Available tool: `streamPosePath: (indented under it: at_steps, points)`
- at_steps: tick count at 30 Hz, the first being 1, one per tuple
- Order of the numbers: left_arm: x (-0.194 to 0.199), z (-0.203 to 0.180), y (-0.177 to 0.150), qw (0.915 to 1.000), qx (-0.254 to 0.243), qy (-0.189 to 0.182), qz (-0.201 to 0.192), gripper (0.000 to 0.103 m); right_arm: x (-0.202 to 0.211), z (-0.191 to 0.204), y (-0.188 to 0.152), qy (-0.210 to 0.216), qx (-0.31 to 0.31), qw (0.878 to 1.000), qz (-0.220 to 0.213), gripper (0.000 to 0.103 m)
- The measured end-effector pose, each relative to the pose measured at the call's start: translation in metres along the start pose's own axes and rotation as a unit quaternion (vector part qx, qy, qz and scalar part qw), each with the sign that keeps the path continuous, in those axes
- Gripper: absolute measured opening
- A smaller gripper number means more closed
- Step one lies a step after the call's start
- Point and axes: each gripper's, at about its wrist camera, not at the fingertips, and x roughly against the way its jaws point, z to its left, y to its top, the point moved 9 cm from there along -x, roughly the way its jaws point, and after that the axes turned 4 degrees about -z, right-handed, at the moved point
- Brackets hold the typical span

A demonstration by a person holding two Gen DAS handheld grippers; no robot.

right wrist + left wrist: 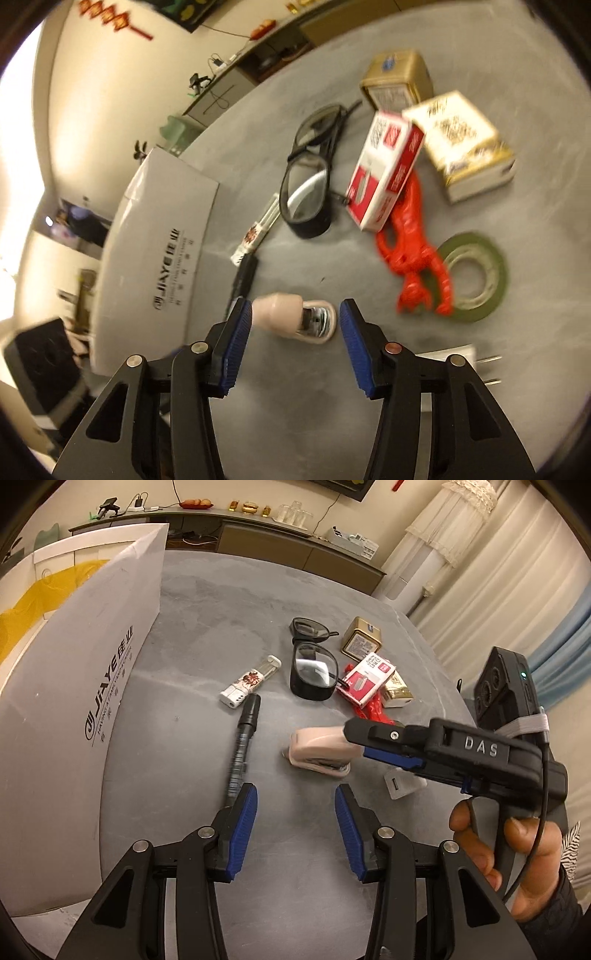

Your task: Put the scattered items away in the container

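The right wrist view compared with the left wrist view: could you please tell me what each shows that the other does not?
Only the right wrist view shows the green roll of tape under the red plastic figure, and its own open right tool straddling the pale pink stapler.

Only the left wrist view shows the open left tool and a hand holding the other one.

Both show the white cardboard box, black-framed glasses, black marker pen and gold tin.

Scattered items (354, 679) beside white box (74, 716)
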Motion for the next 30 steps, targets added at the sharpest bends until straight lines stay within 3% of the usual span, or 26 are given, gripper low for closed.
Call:
streamPosePath:
  at_steps: [5, 7, 11, 18, 21, 24, 27, 30]
  points:
    - [0.004, 0.004, -0.002, 1.0000, 0.005, 0.005, -0.002, 0.046, 0.006, 0.033, 0.002, -0.023, 0.126, 0.992, -0.008, 0.054]
    - [0.006, 0.006, -0.005, 0.9999, 0.007, 0.007, -0.001, 0.046, 0.000, 0.039, -0.004, -0.027, 0.146, 0.989, -0.002, 0.055]
    - [0.005, 0.009, -0.011, 0.9999, 0.009, 0.010, 0.003, 0.046, -0.017, 0.049, -0.014, 0.036, 0.133, 0.990, 0.015, 0.052]
    - [0.001, -0.008, -0.011, 0.9997, -0.013, -0.011, 0.017, 0.049, 0.064, -0.016, 0.005, -0.078, 0.074, 0.991, -0.084, 0.053]
    - [-0.005, -0.017, -0.009, 0.9994, -0.022, -0.020, 0.021, 0.049, 0.075, -0.037, -0.011, -0.115, 0.056, 0.989, -0.069, 0.055]
    - [-0.009, -0.022, -0.003, 0.9992, -0.031, -0.021, 0.014, 0.049, 0.068, -0.026, -0.030, -0.090, 0.063, 0.993, -0.047, 0.055]
    - [-0.008, -0.015, 0.004, 0.9995, -0.030, -0.010, 0.008, 0.049, 0.071, -0.015, -0.025, -0.116, 0.108, 0.985, -0.071, 0.055]
    - [-0.001, -0.007, 0.003, 0.9998, -0.020, -0.002, 0.004, 0.049, 0.040, 0.031, -0.021, -0.072, 0.154, 0.984, -0.054, 0.055]
